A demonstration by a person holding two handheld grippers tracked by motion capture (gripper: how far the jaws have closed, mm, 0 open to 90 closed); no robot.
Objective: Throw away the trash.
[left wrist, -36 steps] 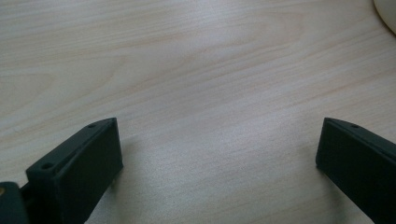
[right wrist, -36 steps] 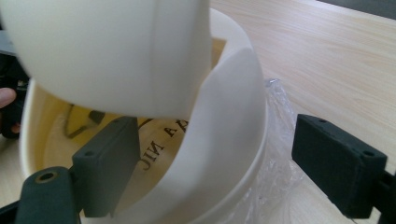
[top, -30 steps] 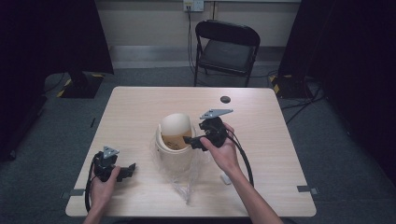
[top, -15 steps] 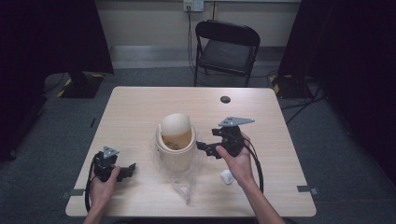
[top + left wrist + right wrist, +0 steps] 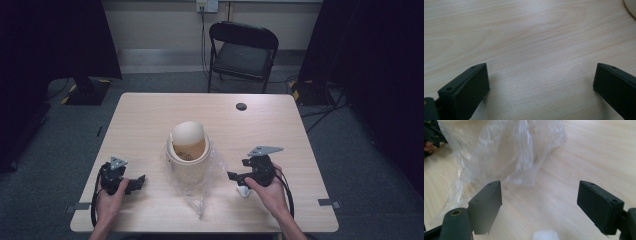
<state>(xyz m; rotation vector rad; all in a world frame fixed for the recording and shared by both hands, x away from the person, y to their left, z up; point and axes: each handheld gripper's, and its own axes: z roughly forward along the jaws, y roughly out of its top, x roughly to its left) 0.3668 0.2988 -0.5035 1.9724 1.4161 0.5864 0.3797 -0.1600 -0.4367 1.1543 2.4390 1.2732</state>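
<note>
No readable brand, label or writing on anything in view.

Counts: one light wood-grain table [image 5: 150, 120], one cream round plastic bin with a domed swing lid [image 5: 188, 150], one clear crinkled plastic bag [image 5: 200, 192], one small white lump [image 5: 243, 192], one small black disc [image 5: 241, 106], one black folding chair [image 5: 244, 47], two hand-held grippers.

The bin stands upright at the table's middle. Its lid is tipped and the brown inside is visible. The plastic bag sits loosely around the bin's base and trails toward the near edge.

The left gripper [image 5: 139, 181] is at the near left of the table, held in the left hand [image 5: 111, 196], well apart from the bin. Its own view shows the jaws spread wide with only bare wood between them, gripping nothing. A cream edge shows at that view's top right corner.

The right gripper [image 5: 233, 176] is at the near right, held in the right hand [image 5: 271, 192], jaws pointing toward the bin. Its own view shows the jaws wide apart and empty, with the bag [image 5: 506, 152] just ahead of them, not touching. The white lump [image 5: 545, 235], blurred, lies on the table between and below the jaws; in the high view it sits just beside the gripper body.

The black disc lies far side of the table, right of centre. The chair stands on grey carpet beyond the far edge.
</note>
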